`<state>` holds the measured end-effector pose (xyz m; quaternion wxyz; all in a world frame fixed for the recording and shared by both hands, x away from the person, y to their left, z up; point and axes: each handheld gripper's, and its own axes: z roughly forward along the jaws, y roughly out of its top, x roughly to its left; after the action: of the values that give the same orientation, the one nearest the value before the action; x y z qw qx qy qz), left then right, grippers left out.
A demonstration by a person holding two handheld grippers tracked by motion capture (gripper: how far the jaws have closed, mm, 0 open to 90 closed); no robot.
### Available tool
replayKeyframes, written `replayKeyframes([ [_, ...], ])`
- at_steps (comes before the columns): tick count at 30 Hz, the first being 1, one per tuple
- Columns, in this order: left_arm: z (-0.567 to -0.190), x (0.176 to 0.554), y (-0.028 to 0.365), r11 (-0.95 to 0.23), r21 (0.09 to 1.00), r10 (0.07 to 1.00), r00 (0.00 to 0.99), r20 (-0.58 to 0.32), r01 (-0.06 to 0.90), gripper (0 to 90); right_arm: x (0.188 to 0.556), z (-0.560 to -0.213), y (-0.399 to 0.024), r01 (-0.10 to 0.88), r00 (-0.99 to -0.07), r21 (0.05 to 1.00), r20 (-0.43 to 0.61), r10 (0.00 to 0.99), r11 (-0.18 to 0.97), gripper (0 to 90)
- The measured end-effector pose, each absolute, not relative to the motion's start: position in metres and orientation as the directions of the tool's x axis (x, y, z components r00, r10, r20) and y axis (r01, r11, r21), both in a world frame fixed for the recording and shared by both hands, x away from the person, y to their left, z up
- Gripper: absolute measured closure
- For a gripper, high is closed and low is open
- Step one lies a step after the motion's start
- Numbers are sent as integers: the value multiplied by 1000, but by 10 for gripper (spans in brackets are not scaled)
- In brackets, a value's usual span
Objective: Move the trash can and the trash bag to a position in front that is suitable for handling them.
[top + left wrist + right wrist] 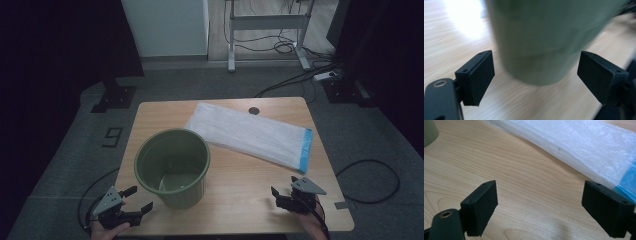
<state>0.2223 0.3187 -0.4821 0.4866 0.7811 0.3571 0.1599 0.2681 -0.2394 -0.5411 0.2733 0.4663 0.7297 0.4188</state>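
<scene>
One green bucket stands upright on the wooden table, toward its near left part, and one flat white plastic bag with a blue strip along one end lies behind and to the right of it, reaching slantwise toward the far side of the table. The bucket's mouth is open to the high view; its inside looks bare down to the bottom, with just a pale sheen there. The bag lies flat and closed, and whether anything is in it cannot be told. There are two grippers, one in each of the person's hands at the near edge. The left gripper sits just beside the bucket's lower left wall, its jaws spread wide and holding nothing; in the left gripper view the bucket rises close ahead, beyond the gap between the jaws and not touched by them. The right gripper rests near the right front corner, apart from the bucket, jaws equally wide and empty, pointing over bare wood toward the bag, which lies near but not touching.
</scene>
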Motion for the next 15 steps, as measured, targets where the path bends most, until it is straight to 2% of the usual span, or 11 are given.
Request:
replayKeyframes([
  [7, -478, 233, 307, -253, 900, 632, 765, -124, 354, 138, 267, -540, -237, 445, -434, 868, -7, 901, 222, 130],
  [15, -479, 246, 295, -285, 898, 596, 796, -107, 334, 141, 265, -539, -239, 432, -442, 873, -14, 897, 226, 131],
])
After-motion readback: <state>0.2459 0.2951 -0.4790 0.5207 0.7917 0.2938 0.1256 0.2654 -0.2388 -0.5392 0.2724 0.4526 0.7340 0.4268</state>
